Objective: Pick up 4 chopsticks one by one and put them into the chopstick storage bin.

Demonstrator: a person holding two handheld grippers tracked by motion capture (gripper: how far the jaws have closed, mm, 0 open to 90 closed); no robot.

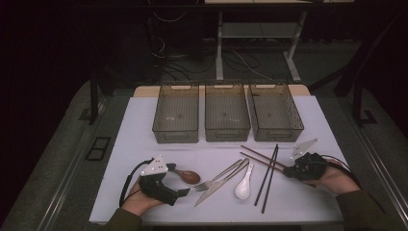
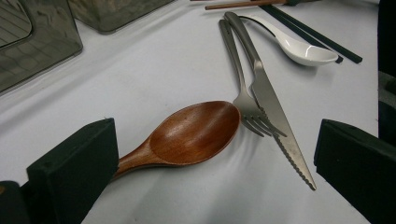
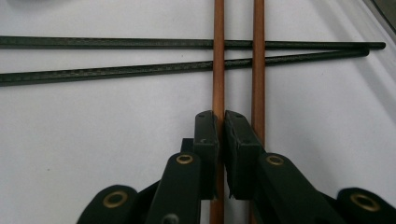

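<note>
A white table (image 1: 144, 144) with a smooth matte top spreads across the high view. At its twelve o'clock edge stand three smoky see-through bins (image 1: 226, 115) in a row, box-shaped, with ribbed floors and slotted grips.

Below them lies the cutlery. A pair of thin black chopsticks (image 1: 267, 178) runs long and straight, crossing a pair of slim brown wooden chopsticks (image 1: 262, 158) that slant toward four o'clock. At the table's six o'clock, a steel knife (image 1: 219, 185) with a saw-toothed blade lies against a steel fork (image 1: 216, 177), both dull and shiny by turns. Just at three o'clock of them rests a glossy white spoon (image 1: 244, 185), deep-bowled, ceramic by the look of it. At nine o'clock of the fork sits the wooden spoon (image 1: 188, 176), warm red-brown with visible grain and an oval bowl; in the left gripper view its bowl touches the fork's tines.

The left gripper (image 1: 169, 185) sits at seven o'clock on the table, jaws spread wide. The wooden spoon's handle runs beside the left jaw, and whether it touches cannot be told.

The right gripper (image 1: 291, 171) sits at four o'clock. In the right gripper view its jaws are pinched tight on one of the brown wooden chopsticks (image 3: 218, 70), the other stick passing just beside the right jaw.
</note>
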